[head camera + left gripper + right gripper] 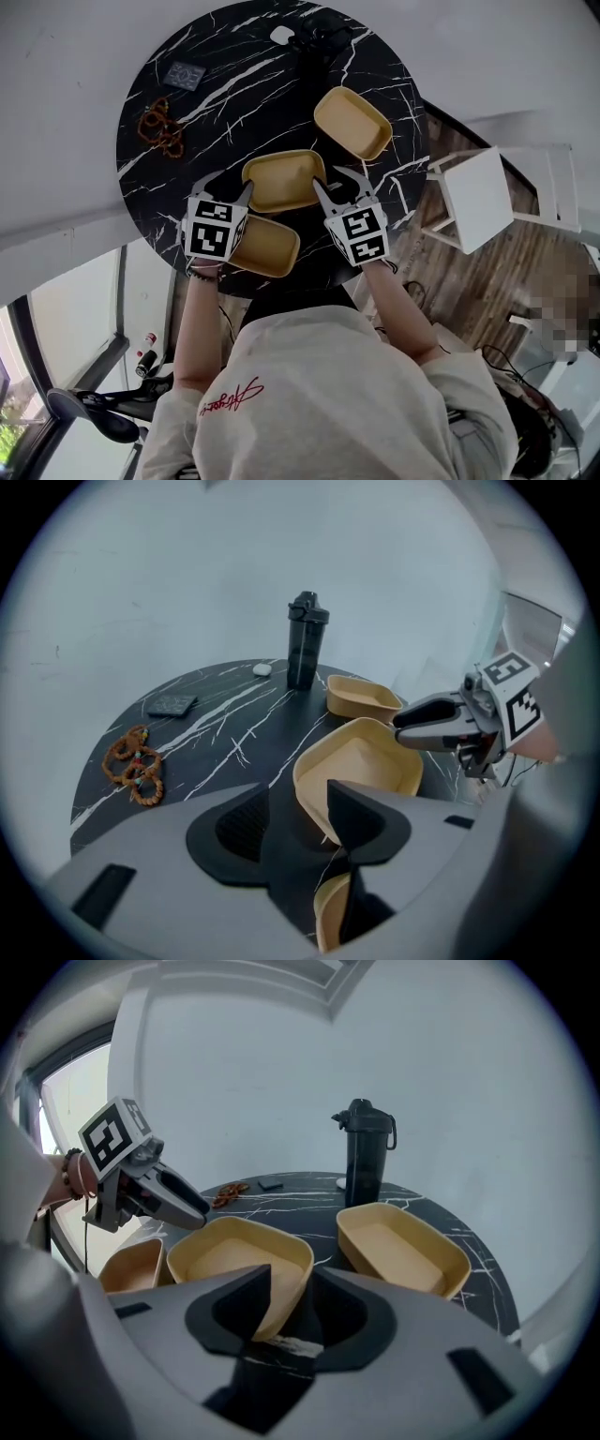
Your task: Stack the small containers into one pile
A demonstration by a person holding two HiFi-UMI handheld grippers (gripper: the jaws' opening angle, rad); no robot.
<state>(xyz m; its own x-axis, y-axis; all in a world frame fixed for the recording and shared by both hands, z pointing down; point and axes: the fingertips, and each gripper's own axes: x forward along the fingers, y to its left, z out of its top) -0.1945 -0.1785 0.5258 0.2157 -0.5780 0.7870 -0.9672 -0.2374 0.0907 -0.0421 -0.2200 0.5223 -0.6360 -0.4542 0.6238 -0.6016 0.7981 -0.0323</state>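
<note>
left gripper (300, 822) jaws apart, corner of tan container (361, 761) between them; bottle (306, 639) behind

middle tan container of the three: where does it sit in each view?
Head view: middle container just above picture centre.
Left gripper view: middle container right of centre, lower half.
Right gripper view: middle container left of centre, lower half.
Shared landmark: black bottle.

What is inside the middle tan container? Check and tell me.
Nothing shows inside the container: its tan floor is bare. The left tool and the right tool each cover a bit of its near edge, so those spots are hidden.
</note>
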